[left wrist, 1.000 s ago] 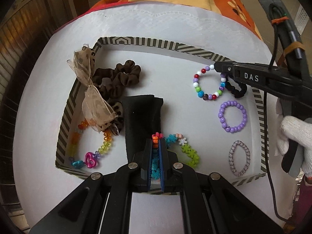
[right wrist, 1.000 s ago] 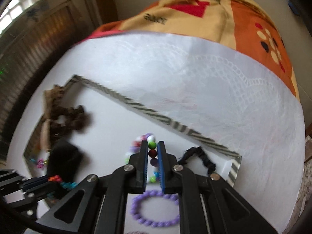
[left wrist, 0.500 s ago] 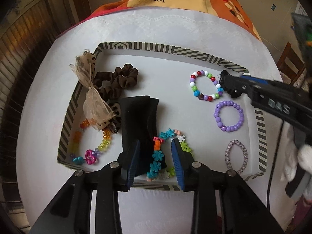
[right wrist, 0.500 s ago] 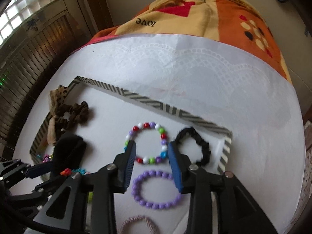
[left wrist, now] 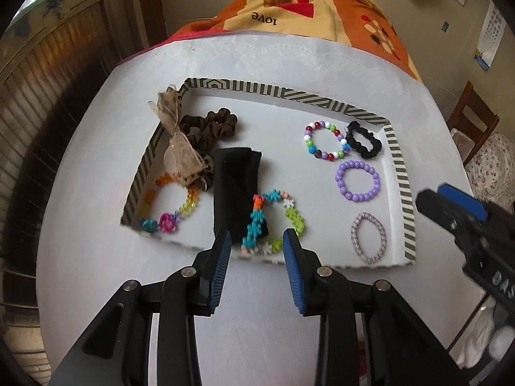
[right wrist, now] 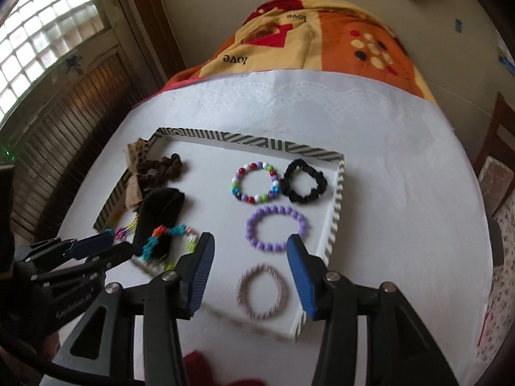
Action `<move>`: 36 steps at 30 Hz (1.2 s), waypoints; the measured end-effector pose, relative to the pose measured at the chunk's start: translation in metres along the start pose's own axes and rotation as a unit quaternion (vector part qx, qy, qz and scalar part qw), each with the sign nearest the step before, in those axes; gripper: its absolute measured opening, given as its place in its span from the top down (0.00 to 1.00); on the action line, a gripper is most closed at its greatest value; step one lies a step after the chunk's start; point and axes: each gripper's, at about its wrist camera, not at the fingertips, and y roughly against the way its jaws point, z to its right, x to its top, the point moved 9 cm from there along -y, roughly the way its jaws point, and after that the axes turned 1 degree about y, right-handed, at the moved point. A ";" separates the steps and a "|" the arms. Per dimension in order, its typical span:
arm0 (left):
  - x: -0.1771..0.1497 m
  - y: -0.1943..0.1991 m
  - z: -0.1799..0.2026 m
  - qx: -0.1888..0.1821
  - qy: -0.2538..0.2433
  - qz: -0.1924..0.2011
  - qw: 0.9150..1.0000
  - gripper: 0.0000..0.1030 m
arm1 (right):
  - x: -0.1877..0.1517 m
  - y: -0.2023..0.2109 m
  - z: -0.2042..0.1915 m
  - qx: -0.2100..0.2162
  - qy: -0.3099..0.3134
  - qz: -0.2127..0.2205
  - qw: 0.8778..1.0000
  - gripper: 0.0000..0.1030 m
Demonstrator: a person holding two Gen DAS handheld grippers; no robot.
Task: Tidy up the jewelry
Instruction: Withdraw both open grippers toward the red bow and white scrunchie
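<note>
A striped-rim tray (left wrist: 397,160) (right wrist: 334,212) holds the jewelry. At its near edge lies a teal flower-bead bracelet (left wrist: 254,228) (right wrist: 151,244), partly on a black folded cloth (left wrist: 231,186). My left gripper (left wrist: 256,241) hangs open just behind it, gripping nothing. On the right side lie a multicolour bead bracelet (left wrist: 322,156) (right wrist: 254,165), a black scrunchie (left wrist: 370,148), a purple bead bracelet (left wrist: 341,189) (right wrist: 249,225) and a pinkish woven ring (left wrist: 355,241) (right wrist: 244,302). My right gripper (right wrist: 251,241) hovers above these with its jaws opening and nothing between them.
A brown scrunchie (left wrist: 209,125), a sheer ribbon bow (left wrist: 177,141) and a rainbow bracelet (left wrist: 167,223) fill the tray's left side. White cloth covers the table, with an orange blanket (right wrist: 322,41) beyond. A wooden chair (left wrist: 473,119) stands at the right, and something dark red (right wrist: 199,366) lies near me.
Both grippers opened. The left let go of the flower-bead bracelet, the right let go of the multicolour bead bracelet, and both drew back and up from the tray.
</note>
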 end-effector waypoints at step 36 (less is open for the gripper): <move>-0.076 0.081 0.046 -0.014 -0.102 0.063 0.993 0.75 | -0.125 0.117 0.002 -0.050 -0.053 0.027 0.997 0.41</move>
